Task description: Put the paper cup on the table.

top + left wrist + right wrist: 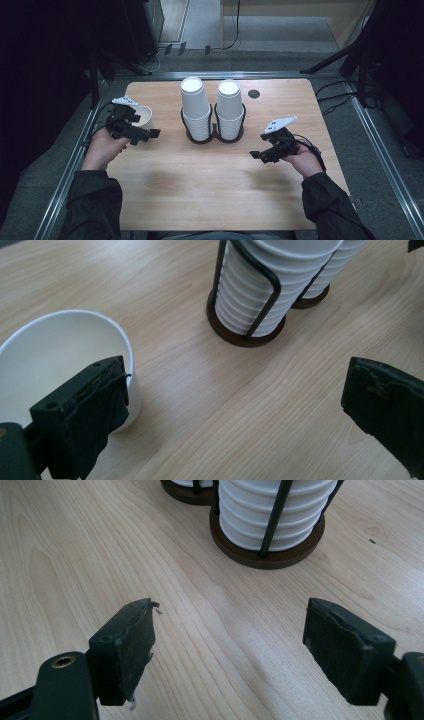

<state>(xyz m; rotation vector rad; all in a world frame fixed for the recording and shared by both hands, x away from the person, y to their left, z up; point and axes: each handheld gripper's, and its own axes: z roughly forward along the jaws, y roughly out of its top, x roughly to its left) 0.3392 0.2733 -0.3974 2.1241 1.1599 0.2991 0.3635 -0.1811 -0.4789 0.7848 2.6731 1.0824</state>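
A single white paper cup [145, 116] stands upright, mouth up, at the table's left. My left gripper [145, 136] is open right beside it. In the left gripper view [237, 385] its left jaw sits against the cup's [55, 355] near rim, and the cup lies outside the gap. Two tall stacks of white cups [195, 107] [230, 107] stand upside down in black wire holders at the table's middle. My right gripper [260, 146] hovers open, right of the stacks. In the right gripper view [231, 617] bare wood lies between the jaws, with a stack [272, 510] ahead.
The wooden table [210, 190] has a small black round grommet [254, 93] at the back, right of the stacks. The dark round holder bases [240, 335] touch each other. Metal rails run along both sides, with cables on the floor at the right [340, 95].
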